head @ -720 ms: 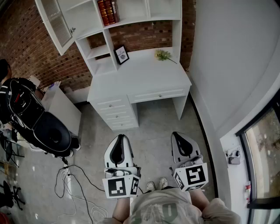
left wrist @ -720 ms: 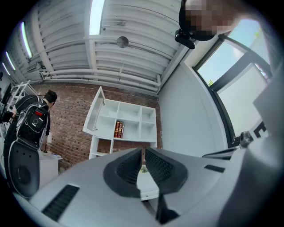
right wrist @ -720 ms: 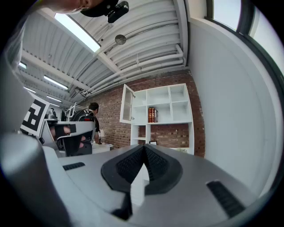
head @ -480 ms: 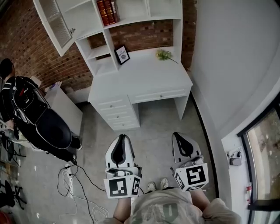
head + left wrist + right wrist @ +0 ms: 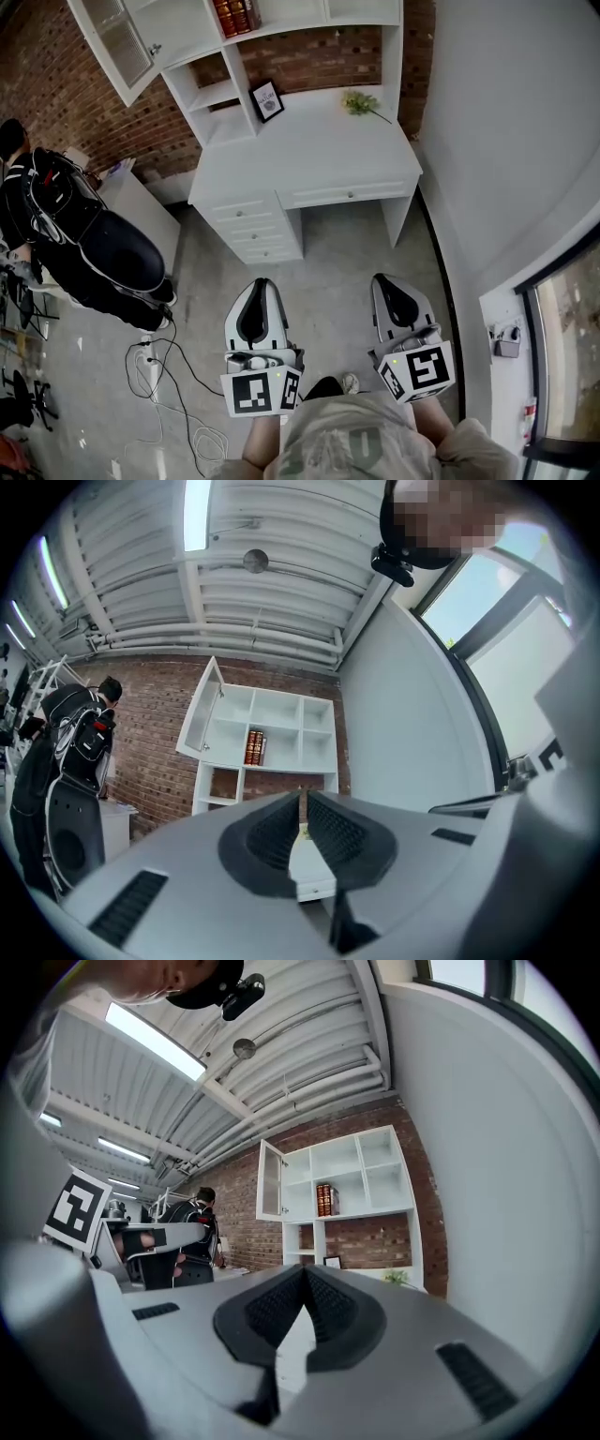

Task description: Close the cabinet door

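Head view: my left tongs (image 5: 260, 286) and right tongs (image 5: 388, 281) sit low, around 6 o'clock. The cabinet door (image 5: 120, 37) stands swung open at 11 o'clock, well apart from both.

Left gripper view: jaws almost together, gripping nothing; cabinet door (image 5: 201, 710) at 9 o'clock.

Right gripper view: jaws meet, empty; cabinet door (image 5: 269, 1180) near 11 o'clock.

We see the grey left gripper (image 5: 302, 799) with its black ribbed jaws almost together, only a thin slit between them and nothing in it. Beyond it a white wooden shelf unit (image 5: 298, 726) stands against a red brick wall (image 5: 150, 714). Its glass-paned cabinet door (image 5: 200, 712) is swung open at the upper left, and dark red books (image 5: 254, 747) stand in one compartment.
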A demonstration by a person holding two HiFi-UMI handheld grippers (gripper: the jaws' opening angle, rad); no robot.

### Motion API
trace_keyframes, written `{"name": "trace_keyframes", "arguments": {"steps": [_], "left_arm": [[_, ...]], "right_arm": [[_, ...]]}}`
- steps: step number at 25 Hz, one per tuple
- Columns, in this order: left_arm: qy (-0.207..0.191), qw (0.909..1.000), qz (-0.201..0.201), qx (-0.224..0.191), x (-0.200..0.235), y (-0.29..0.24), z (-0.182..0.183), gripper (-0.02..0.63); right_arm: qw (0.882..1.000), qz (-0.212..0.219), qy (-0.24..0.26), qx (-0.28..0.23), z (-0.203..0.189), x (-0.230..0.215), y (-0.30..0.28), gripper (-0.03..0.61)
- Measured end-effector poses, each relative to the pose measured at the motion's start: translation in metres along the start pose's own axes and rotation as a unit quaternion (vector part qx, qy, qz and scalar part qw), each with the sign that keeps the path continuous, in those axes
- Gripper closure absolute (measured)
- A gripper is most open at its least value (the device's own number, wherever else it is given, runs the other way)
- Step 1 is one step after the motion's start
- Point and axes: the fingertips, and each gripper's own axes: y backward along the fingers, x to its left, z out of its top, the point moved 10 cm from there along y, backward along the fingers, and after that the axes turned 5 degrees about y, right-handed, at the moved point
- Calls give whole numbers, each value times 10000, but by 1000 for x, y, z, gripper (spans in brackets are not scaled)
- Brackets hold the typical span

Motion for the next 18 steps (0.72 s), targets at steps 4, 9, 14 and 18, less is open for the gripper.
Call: {"name": "trace_keyframes", "arguments": {"steps": [4, 9, 14, 18], "left_arm": [[10, 9998, 171, 35, 7, -10, -6, 577], [6, 9996, 284, 19, 24, -43, -15, 577], [18, 9998, 164, -72, 45, -96, -36, 577], [43, 9999, 33, -97, 64, -162, -50, 577]], "right_arm": [[9997, 194, 54, 169, -11, -6, -14, 563], [9988, 389, 201, 229, -22, -21, -40, 563], [9991, 303, 267, 150, -41, -40, -86, 563], [9995, 155, 262, -20, -47, -62, -143, 563]]}}
